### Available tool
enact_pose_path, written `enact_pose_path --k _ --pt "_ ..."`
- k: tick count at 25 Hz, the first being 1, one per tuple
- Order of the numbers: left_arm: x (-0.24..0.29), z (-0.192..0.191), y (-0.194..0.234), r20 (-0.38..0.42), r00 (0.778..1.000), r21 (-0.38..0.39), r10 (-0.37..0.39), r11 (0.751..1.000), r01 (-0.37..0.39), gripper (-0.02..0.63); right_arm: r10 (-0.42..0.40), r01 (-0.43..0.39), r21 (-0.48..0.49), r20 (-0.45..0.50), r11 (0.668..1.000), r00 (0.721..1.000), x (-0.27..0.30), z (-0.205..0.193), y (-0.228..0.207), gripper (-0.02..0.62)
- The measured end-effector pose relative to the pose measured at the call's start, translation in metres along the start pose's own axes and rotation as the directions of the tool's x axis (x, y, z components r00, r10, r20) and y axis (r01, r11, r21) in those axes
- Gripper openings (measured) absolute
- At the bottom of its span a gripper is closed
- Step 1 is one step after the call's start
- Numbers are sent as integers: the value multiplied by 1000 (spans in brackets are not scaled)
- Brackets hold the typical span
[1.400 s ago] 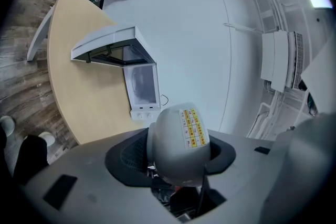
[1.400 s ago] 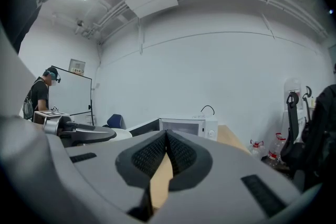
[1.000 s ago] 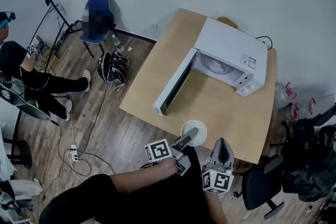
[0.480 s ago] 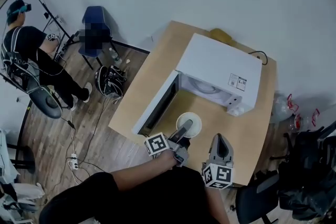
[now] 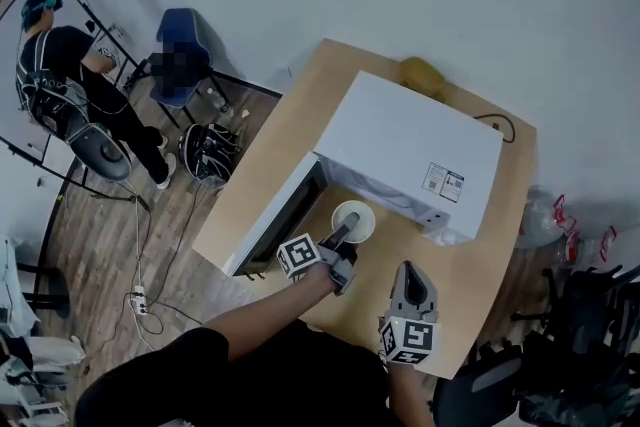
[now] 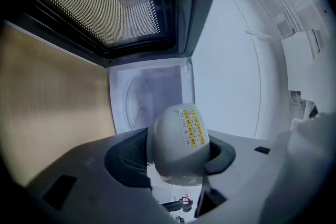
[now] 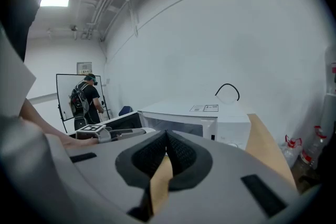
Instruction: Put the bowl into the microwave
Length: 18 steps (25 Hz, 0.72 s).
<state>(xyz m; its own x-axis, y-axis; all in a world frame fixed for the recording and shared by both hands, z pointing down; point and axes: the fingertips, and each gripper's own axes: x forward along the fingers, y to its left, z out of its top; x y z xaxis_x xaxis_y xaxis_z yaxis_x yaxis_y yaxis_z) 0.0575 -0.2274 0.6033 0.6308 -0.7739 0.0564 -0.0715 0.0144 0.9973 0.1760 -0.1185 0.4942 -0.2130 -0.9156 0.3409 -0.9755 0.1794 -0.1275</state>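
Note:
The white bowl [image 5: 353, 218] hangs just in front of the open white microwave [image 5: 410, 145], gripped at its near rim by my left gripper [image 5: 344, 229]. The microwave door [image 5: 278, 217] swings out to the left. In the left gripper view the bowl [image 6: 177, 140] with its printed label fills the gap between the jaws of the left gripper [image 6: 178, 165], and the cavity with its glass turntable [image 6: 137, 103] lies straight ahead. My right gripper [image 5: 411, 271] hovers over the table [image 5: 470, 275] to the right, jaws together and empty; the right gripper view shows the right gripper [image 7: 167, 137] facing the microwave [image 7: 195, 116].
A yellow object [image 5: 421, 72] and a black cable [image 5: 496, 123] lie behind the microwave. A person [image 5: 62, 80], a blue chair [image 5: 182, 55] and a dark bag [image 5: 211, 152] are on the floor at left. A black office chair [image 5: 500, 393] stands near the table's right corner.
My left gripper has carried the bowl from the table's front edge up to the microwave opening. The right gripper moved along with it, still shut.

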Motion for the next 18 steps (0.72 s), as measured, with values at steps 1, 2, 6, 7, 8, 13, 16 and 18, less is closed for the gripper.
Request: enact_pose_path --k 1,2,6,7,8,13,16,18 --pt "8 2 6 2 1000 0 13 1000 -13 218 5 -5 5 -6 1000 1000 3 -2 -3 60" --pt "16 5 12 3 1000 4 22 1000 -22 218 12 -11 9 -10 1000 1000 7 -3 -5 60" --pt "43 14 26 6 999 49 34 998 -35 218 41 -41 8 -32 999 999 18 -12 -8 60" --pt "49 15 29 10 999 57 34 998 -35 218 49 -49 7 -40 999 998 21 -15 -8 60" --pt "55 17 32 14 999 60 34 998 -35 218 57 -56 6 -47 998 997 23 -18 -8 60" --pt "77 22 46 18 999 64 40 997 -41 218 78 -77 11 -64 997 995 34 -27 -7 60" --pt "84 23 59 17 998 55 68 996 -68 218 85 -84 18 -58 996 995 36 -25 -7 60" --pt "88 26 66 30 996 44 80 996 -81 217 83 -82 21 -53 996 995 37 -22 -9 60"
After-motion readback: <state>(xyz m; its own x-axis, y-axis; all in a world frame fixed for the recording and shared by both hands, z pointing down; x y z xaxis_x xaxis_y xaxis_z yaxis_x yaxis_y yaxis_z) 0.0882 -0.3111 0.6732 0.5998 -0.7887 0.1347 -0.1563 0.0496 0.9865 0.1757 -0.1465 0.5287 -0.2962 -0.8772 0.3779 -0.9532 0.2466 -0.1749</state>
